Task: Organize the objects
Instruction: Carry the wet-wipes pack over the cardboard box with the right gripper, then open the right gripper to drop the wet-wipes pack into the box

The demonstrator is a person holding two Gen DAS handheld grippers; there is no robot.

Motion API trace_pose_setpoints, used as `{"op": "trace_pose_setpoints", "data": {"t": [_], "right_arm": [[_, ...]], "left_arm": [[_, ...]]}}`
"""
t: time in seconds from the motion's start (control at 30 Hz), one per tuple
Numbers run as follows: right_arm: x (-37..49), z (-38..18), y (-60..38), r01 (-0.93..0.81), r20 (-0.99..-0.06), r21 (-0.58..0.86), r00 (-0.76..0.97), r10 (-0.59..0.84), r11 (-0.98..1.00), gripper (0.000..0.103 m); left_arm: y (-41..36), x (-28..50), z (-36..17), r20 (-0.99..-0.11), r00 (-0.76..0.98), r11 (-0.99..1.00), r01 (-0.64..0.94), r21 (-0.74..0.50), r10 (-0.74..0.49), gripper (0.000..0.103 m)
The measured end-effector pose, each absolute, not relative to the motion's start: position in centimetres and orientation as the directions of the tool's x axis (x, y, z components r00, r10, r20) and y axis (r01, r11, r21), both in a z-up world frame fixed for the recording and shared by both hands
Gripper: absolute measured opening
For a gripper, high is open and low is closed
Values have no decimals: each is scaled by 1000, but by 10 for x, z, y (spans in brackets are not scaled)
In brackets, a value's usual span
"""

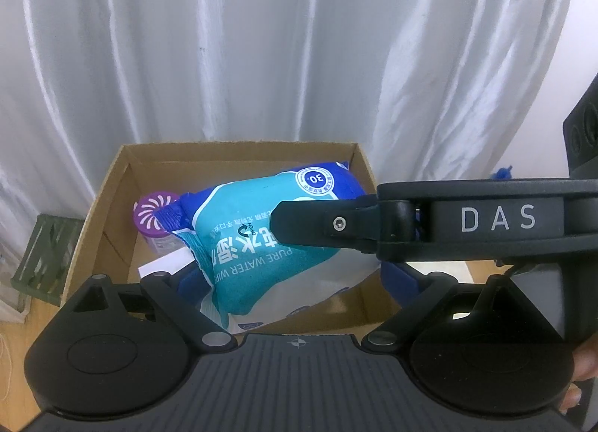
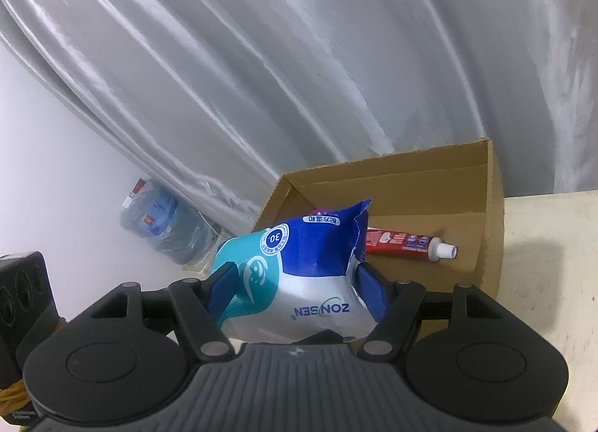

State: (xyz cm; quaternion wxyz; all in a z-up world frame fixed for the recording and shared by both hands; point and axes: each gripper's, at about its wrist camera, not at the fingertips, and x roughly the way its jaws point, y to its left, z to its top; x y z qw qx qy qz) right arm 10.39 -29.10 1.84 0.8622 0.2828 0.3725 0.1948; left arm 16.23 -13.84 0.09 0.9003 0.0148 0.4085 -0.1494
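- Your right gripper pinches the wipes pack just above the cardboard box; lower it flat before letting go.
- Your left gripper seems to straddle the pack's lower end, but contact is unclear.
- The pack is soft, glossy, crinkly film; inside the box lie a toothpaste tube and a purple-topped jar.

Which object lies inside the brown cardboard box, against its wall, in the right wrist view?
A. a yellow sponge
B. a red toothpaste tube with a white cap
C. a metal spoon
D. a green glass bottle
B: a red toothpaste tube with a white cap lies inside the brown cardboard box, by its wall.
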Motion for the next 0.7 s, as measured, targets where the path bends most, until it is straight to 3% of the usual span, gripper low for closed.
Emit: {"op": "trace_pose_setpoints", "data": {"t": [0.3,0.7], "right_arm": [[123,8,-296,-134,-571,615,603,557,777,74],[167,-3,-296,-162,-696,532,474,539,831,73]], "left_arm": [[-139,179,-12,-766,586,954,273,-121,-265,94],[-133,203,-43,-797,478,928,232,-290,-369,94]]}}
